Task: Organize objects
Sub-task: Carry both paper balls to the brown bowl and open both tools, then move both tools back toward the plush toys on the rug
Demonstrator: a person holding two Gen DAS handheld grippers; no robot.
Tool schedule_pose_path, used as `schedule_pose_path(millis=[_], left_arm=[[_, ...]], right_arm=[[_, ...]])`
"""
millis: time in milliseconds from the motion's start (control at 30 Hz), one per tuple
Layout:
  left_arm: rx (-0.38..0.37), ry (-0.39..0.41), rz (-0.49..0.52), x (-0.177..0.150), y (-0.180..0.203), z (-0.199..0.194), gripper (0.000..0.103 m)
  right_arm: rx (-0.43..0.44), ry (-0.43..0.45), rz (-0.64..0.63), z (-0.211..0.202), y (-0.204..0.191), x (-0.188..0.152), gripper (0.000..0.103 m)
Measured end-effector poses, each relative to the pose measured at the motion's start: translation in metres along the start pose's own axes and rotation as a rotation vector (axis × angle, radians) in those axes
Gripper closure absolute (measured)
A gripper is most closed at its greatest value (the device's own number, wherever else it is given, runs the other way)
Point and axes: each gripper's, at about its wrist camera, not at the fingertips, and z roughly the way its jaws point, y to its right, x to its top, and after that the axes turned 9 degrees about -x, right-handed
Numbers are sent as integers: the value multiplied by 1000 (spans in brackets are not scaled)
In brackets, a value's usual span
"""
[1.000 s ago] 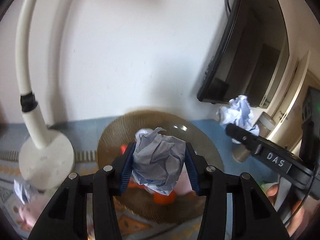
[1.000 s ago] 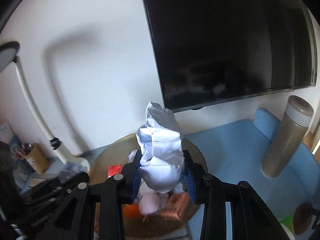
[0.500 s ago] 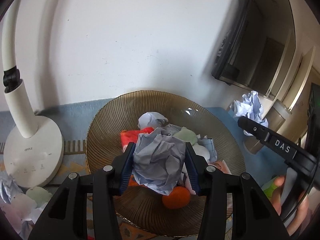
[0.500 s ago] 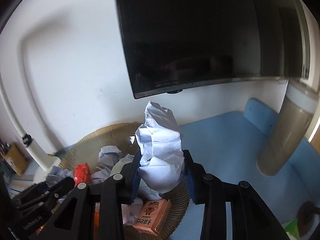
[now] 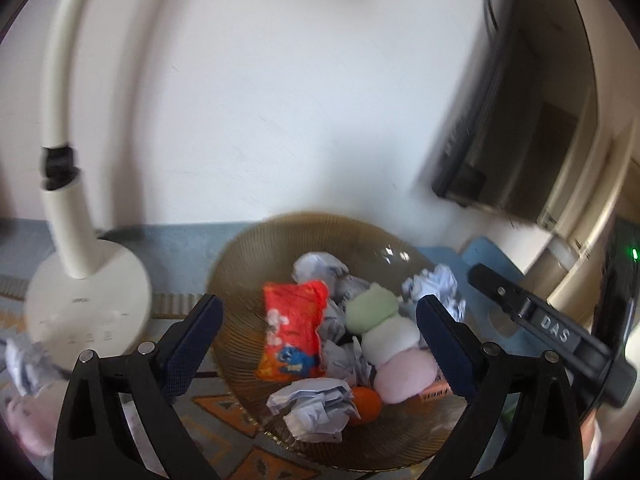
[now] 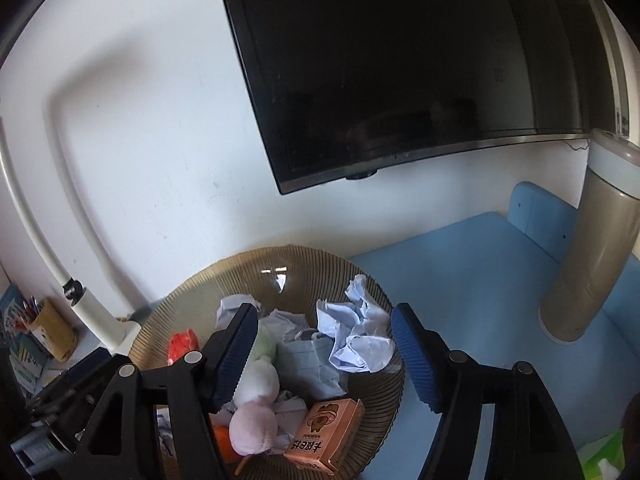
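Both crumpled white paper balls (image 6: 357, 336) are now lying in the ribbed amber glass bowl (image 6: 304, 258) | your left gripper (image 5: 319, 344) and right gripper (image 6: 323, 354) are hanging wide, empty, having just been opening | risk: overfilled pile is spilling if you are nudging it.

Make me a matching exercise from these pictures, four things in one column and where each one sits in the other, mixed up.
Things:
1. red snack packet
2. tan box
3. desk lamp
4. steel flask

Places:
A. standing on the blue mat
B. beside the bowl, left in the left wrist view
C. in the bowl, nearest the right tool
D. in the bowl, left of the green plush

Pairs: 1-D, 2-C, 3-B, 4-A
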Motion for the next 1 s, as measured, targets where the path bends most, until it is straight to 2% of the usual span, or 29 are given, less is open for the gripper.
schedule_pose_path(millis=[67, 133, 200, 300, 400, 433, 500, 567, 633, 700, 733, 833, 900, 1000], left_arm=[[41, 62, 24, 0, 14, -22, 6], [43, 95, 79, -5, 31, -48, 6], [55, 107, 129, -12, 40, -69, 5], [86, 79, 161, -24, 38, -104, 4], [125, 72, 123, -37, 16, -135, 1], [155, 68, 94, -46, 0, -148, 1], [210, 59, 37, -59, -25, -166, 1], [307, 73, -48, -79, -62, -188, 1], [498, 89, -55, -98, -88, -203, 1], [653, 64, -39, -111, -107, -205, 1], [663, 46, -54, -116, -115, -206, 1], [598, 34, -143, -128, -137, -211, 1], [588, 22, -177, -132, -145, -210, 1], [589, 20, -131, -133, -136, -204, 1]], right_arm=[[10, 46, 15, -8, 1, 1, 35], [2, 116, 4, -22, -4, 1, 35], [15, 136, -10, -34, -10, 1, 35], [123, 96, -8, -60, -17, -6, 33], [207, 46, -31, -90, -30, -26, 26], [225, 22, -62, -107, -39, -42, 25], [252, 0, -85, -115, -46, -54, 19], [297, -47, -140, -121, -60, -77, 17], [307, -87, -213, -121, -76, -105, 17], [317, -136, -255, -114, -89, -129, 17], [336, -162, -260, -109, -94, -141, 17], [374, -205, -261, -100, -102, -166, 17], [379, -227, -265, -92, -106, -174, 17], [355, -262, -288, -81, -111, -179, 17]])
